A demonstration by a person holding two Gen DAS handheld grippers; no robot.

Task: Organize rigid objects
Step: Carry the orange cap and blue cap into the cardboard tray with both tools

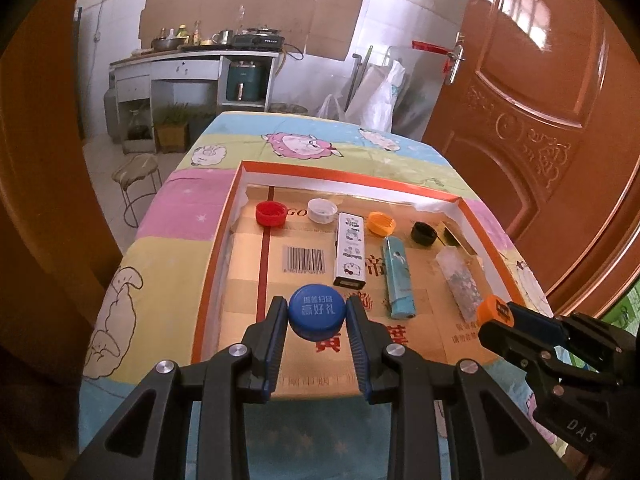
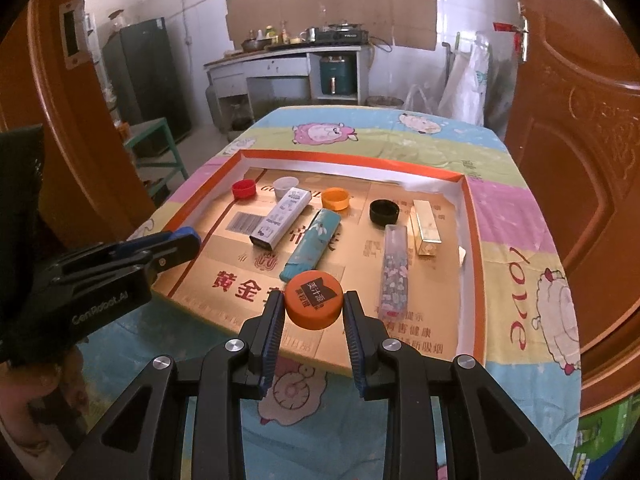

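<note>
two bottle caps are gripped, one per gripper. the left gripper (image 1: 317,312) has its jaws closed on a blue cap (image 1: 317,311) with white print on top, and the right gripper (image 2: 314,306) has its jaws closed on an orange cap (image 2: 314,299) with a dark label. both caps are held above the near part of a shallow cardboard tray (image 1: 460,200) with an orange rim, which lies on a cartoon-sheep tablecloth (image 1: 168,248).

along the tray's far side sits a row of caps, open side up: a red cap (image 1: 271,213), a white cap (image 1: 322,211), a second orange cap (image 1: 381,223) and a black cap (image 1: 424,233). nearer lie long items pointing toward the far side: a white printed box (image 1: 350,256), beside it a teal lighter (image 1: 398,278), then a clear patterned tube (image 1: 456,280) further right. the right wrist view also shows a small gold box (image 2: 426,226) just beyond the tube, near the tray's right wall.

behind the table stand a kitchen counter (image 1: 192,60) and, at right, a brown door (image 1: 532,100).
</note>
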